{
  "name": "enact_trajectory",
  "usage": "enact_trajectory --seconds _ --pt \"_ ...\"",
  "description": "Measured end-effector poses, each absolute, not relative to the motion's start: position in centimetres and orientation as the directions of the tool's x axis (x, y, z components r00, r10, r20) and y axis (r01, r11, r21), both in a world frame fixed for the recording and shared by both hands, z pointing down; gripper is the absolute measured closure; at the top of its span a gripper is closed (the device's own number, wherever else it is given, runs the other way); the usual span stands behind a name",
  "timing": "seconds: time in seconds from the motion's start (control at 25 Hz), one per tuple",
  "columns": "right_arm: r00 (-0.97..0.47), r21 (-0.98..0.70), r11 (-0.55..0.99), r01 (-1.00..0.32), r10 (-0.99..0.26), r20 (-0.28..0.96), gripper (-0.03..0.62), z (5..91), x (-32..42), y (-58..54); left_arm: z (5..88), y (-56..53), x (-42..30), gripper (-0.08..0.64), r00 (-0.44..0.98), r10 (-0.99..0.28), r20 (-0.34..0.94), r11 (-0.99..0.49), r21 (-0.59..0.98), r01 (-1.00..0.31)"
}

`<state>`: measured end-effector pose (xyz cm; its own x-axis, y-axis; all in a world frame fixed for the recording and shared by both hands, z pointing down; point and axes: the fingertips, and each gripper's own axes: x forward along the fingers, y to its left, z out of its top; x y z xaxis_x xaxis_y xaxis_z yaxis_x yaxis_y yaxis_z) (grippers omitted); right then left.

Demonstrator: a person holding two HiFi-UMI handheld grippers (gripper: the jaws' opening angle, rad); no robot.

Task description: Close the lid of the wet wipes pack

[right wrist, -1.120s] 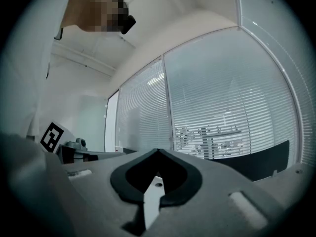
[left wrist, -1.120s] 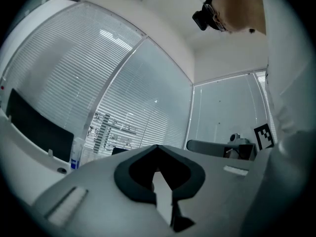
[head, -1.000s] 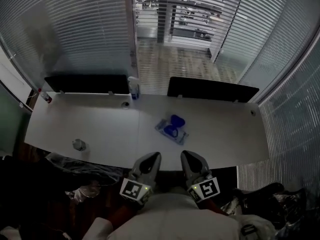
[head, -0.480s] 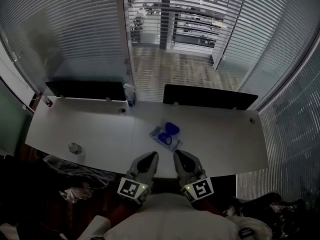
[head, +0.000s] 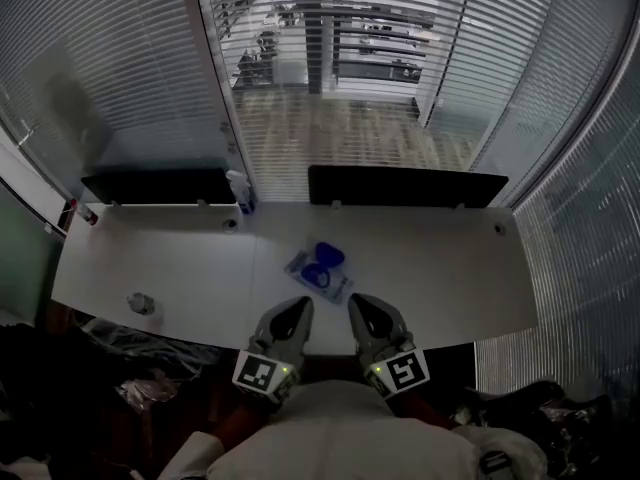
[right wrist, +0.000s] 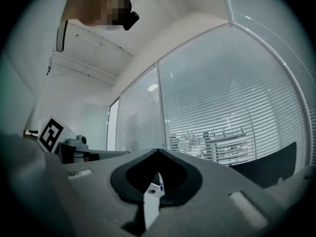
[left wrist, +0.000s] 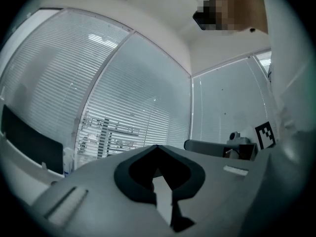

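The wet wipes pack [head: 311, 274] lies flat near the middle of the white table [head: 440, 268], with its blue lid [head: 330, 256] flipped open toward the far side. In the head view my left gripper [head: 297, 306] and right gripper [head: 356, 303] sit side by side at the table's near edge, just short of the pack and pointing at it. Both are shut and hold nothing. In the left gripper view the left gripper [left wrist: 157, 147] has its jaw tips meeting. The right gripper [right wrist: 158, 151] looks the same in its own view, with a sliver of blue showing through the slit.
Two dark panels [head: 160, 186] [head: 405, 185] stand along the table's far edge, with a spray bottle [head: 240, 190] between them. A small crumpled object [head: 140, 304] lies near the front left. Glass walls with blinds enclose the room. Dark bags lie on the floor at both sides.
Both grippers have moved forward together toward the table, so the pack now lies closer in front of their tips. Both have stayed shut and the lid is still open.
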<state>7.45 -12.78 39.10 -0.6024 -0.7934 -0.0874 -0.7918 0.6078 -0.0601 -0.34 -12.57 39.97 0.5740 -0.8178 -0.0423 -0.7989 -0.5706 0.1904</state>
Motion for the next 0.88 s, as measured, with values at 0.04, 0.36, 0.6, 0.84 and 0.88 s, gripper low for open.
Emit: enact_trajectory --seconds 0.04,0.36,0.6,0.84,0.88 --pt "-0.601 -0.055 0.606 -0.794 -0.795 -0.089 0.592 39.2 7.8 -12.9 40.0 -12.7 -0.1 0.563 0.581 -0.813 -0.037 -0.578 0.166 -0.799" --pt "-0.641 -0.022 0.643 -0.765 -0.765 -0.070 0.592 39.3 8.0 -14.4 40.7 -14.8 -1.7 0.563 0.581 -0.814 0.032 -0.577 0.078 -0.813" --pt "-0.662 -0.027 0.663 -0.748 -0.749 -0.017 0.592 41.3 7.7 -16.4 44.2 -16.4 -2.0 0.561 0.587 -0.805 0.082 -0.583 0.070 -0.810" --pt "-0.669 -0.025 0.669 -0.743 -0.742 0.041 0.592 44.2 6.6 -18.0 46.5 -17.8 -1.7 0.561 0.589 -0.794 0.149 -0.581 0.098 -0.808" --pt "-0.668 -0.021 0.668 -0.744 -0.743 0.050 0.592 45.1 6.7 -18.4 47.0 -18.0 -1.7 0.561 0.591 -0.791 0.158 -0.582 0.100 -0.807"
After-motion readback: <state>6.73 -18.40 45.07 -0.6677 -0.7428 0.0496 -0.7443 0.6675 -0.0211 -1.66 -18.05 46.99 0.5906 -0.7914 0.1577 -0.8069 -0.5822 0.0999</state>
